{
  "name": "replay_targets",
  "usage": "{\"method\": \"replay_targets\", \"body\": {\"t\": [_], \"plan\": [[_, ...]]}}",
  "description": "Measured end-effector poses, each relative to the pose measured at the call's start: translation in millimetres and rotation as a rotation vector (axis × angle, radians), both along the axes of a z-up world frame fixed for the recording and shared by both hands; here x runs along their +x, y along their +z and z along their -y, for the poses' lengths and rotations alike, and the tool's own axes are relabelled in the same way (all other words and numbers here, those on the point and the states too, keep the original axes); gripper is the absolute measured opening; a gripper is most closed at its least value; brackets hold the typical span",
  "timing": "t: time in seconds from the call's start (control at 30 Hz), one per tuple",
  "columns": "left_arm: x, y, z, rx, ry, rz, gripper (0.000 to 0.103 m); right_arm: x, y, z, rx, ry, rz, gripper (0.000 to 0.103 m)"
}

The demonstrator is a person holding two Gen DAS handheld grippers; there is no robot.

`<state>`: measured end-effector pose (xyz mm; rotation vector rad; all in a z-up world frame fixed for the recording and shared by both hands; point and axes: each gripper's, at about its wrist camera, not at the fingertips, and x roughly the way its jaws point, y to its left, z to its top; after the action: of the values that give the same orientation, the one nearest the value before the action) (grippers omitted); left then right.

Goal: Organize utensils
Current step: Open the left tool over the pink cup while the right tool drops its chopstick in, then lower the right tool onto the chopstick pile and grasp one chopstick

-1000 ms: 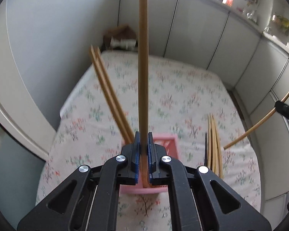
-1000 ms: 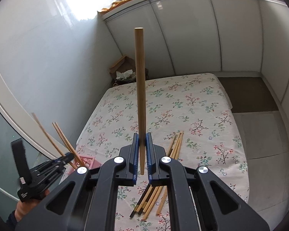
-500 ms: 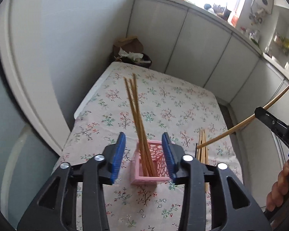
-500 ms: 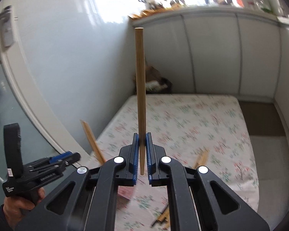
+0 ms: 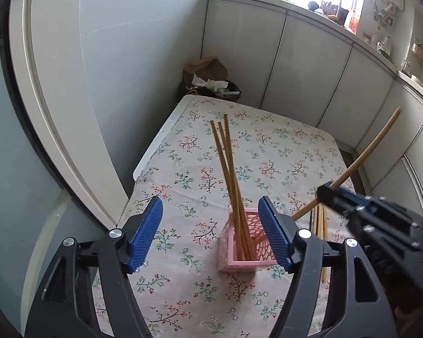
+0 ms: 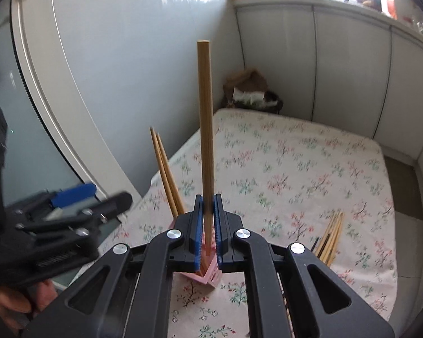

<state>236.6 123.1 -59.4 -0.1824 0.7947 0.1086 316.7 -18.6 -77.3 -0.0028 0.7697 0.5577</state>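
The left gripper (image 5: pixel 210 232) hung above the floral tablecloth (image 5: pixel 282 152) with its jaws opening and nothing pressed between the pads — the pink basket (image 5: pixel 246 242) stood just beyond them, three chopsticks (image 5: pixel 228 166) leaning upright inside it. The right gripper (image 6: pixel 208 233) was clamped tight on a single chopstick (image 6: pixel 206 129) pointing straight up, directly over the basket. More loose chopsticks (image 6: pixel 331 235) lay flat on the cloth to the right.

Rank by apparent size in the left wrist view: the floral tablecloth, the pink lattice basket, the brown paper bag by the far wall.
1. Floral tablecloth, by far the largest.
2. and 3. Pink lattice basket and brown paper bag look alike; the bag sits much farther away, so no ranking.
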Motion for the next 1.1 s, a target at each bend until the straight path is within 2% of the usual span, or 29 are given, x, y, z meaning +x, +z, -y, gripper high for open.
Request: {"method": "replay_targets", "body": {"t": [0.13, 0.23, 0.3, 0.57, 0.77, 0.83, 0.97, 1.07, 1.1], "plan": [[2, -2, -2, -0.02, 0.005, -0.014, 0.067, 10, -13, -1, 0.033, -0.005, -0.051, 0.009], [3, -3, 0, -0.031, -0.006, -0.023, 0.067, 15, -16, 7, 0.075, -0.035, -0.066, 0.015], [3, -4, 1, -0.035, -0.009, -0.023, 0.067, 18, -14, 15, 0.097, -0.058, -0.059, 0.025], [2, -1, 8, -0.055, -0.038, -0.018, 0.067, 20, -4, 61, 0.248, -0.141, -0.087, 0.031], [-1, 1, 23, -0.059, -0.085, -0.007, 0.067, 15, 7, 109, 0.299, -0.235, -0.088, 0.032], [-1, 2, 33, -0.052, -0.119, -0.003, 0.067, 16, 3, 133, 0.31, -0.292, -0.124, 0.032], [-6, 4, 66, -0.017, -0.183, 0.005, 0.067, 20, -30, 175, 0.241, -0.403, -0.278, 0.033], [-9, -1, 95, 0.011, -0.253, 0.0, 0.067, 23, -56, 186, 0.147, -0.432, -0.355, 0.033], [-11, -5, 110, 0.028, -0.289, -0.011, 0.067, 25, -65, 188, 0.126, -0.435, -0.374, 0.03]]}}
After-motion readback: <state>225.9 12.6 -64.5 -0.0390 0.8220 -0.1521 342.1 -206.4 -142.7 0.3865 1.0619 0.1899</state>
